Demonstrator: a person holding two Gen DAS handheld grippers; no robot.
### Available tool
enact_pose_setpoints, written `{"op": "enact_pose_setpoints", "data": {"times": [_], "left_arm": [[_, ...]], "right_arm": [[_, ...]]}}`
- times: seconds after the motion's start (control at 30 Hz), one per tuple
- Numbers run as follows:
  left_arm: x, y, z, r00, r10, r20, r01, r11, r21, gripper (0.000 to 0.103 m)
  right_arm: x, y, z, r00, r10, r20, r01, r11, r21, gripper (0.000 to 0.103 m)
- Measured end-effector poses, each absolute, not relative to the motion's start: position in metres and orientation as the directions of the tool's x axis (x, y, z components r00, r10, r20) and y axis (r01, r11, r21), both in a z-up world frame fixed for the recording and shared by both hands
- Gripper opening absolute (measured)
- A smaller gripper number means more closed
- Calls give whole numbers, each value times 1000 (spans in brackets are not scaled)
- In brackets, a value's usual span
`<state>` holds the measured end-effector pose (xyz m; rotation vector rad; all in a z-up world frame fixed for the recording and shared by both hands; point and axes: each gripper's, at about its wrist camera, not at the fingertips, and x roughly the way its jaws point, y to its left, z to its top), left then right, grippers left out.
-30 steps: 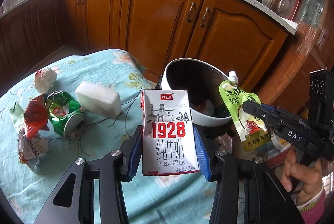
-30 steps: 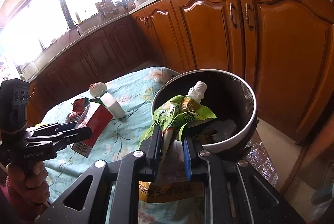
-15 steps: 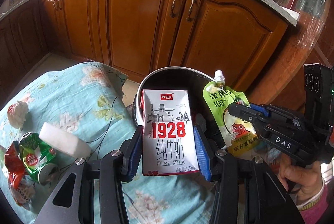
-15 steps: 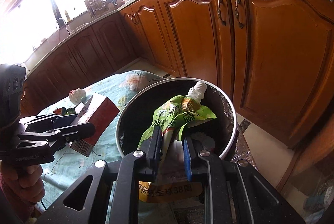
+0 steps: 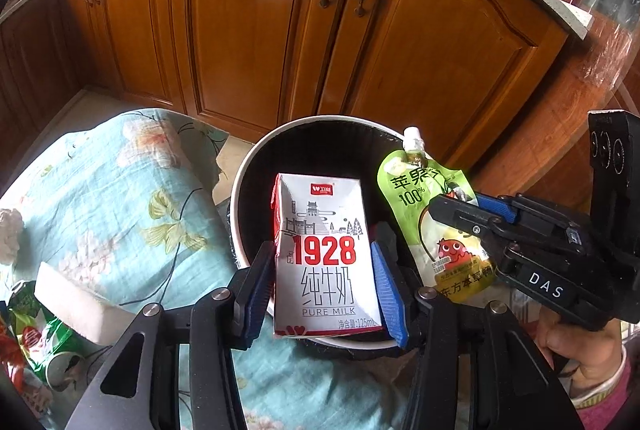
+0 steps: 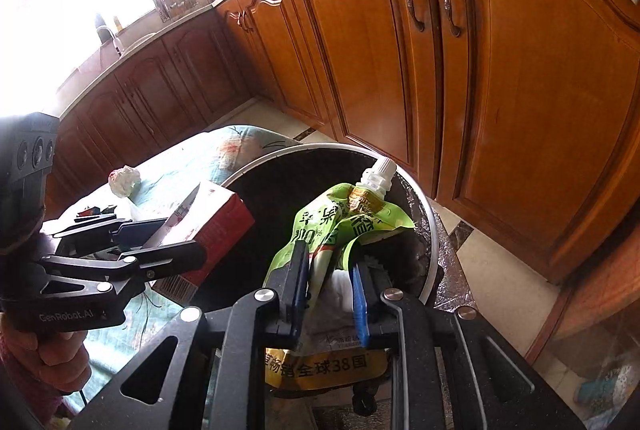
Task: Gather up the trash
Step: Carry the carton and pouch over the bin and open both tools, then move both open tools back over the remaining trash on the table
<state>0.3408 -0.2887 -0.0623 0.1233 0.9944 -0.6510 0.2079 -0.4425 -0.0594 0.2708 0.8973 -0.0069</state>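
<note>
- The left gripper point(image 5: 325, 272) has the white "1928" milk carton point(image 5: 325, 258) upright between its blue pads, right over the open mouth of the black-lined trash bin point(image 5: 256, 165). Its jaws are opening: a sliver of gap shows at the right pad, and the carton tilts slightly between them.
- The right gripper point(image 6: 330, 284) has the green juice pouch point(image 6: 340, 218) between its fingers, spout up, also above the bin point(image 6: 430, 242). Its jaws are opening too, and the crumpled pouch sits loosely between the pads, with daylight beside the blue one.
- The bin stands just off the table's far edge, against the wooden cabinet doors point(image 5: 256, 21); crumpled white rubbish lies at its bottom.
- On the floral tablecloth point(image 5: 120, 189), near the left edge, lie a white foam block point(image 5: 76, 298), a crushed green can point(image 5: 48, 346) touching it, and a ball of white paper point(image 5: 8, 234) farther back.
- A hand point(image 5: 584, 362) in a pink sleeve grips the right gripper's handle; another hand point(image 6: 56, 358) holds the left one.
</note>
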Motion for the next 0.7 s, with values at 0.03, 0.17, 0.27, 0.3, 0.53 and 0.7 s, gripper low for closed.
{"op": "enact_pose_setpoints", "data": {"times": [0.03,0.17,0.27,0.3,0.53,0.7], "left_arm": [[342,-289,-62,374,-453,-809,558,807,-193,55],[338,-285,-55,383,-466,-797,551,808,-208,70],[335,-276,-54,387,-475,-790,534,814,-228,70],[333,-272,-54,389,-479,-787,527,816,-236,70],[306,-229,-58,442,-473,-763,465,847,-256,70],[276,-188,-55,485,-464,-741,404,870,-281,71]], "right_arm": [[210,-444,-60,622,105,-776,122,966,229,24],[210,-447,-61,618,107,-779,133,962,238,54],[204,-448,-59,630,108,-769,138,959,248,59],[202,-448,-57,633,108,-766,141,958,251,59],[180,-433,-49,676,104,-729,148,951,273,81],[162,-409,-48,710,128,-692,134,940,312,90]]}}
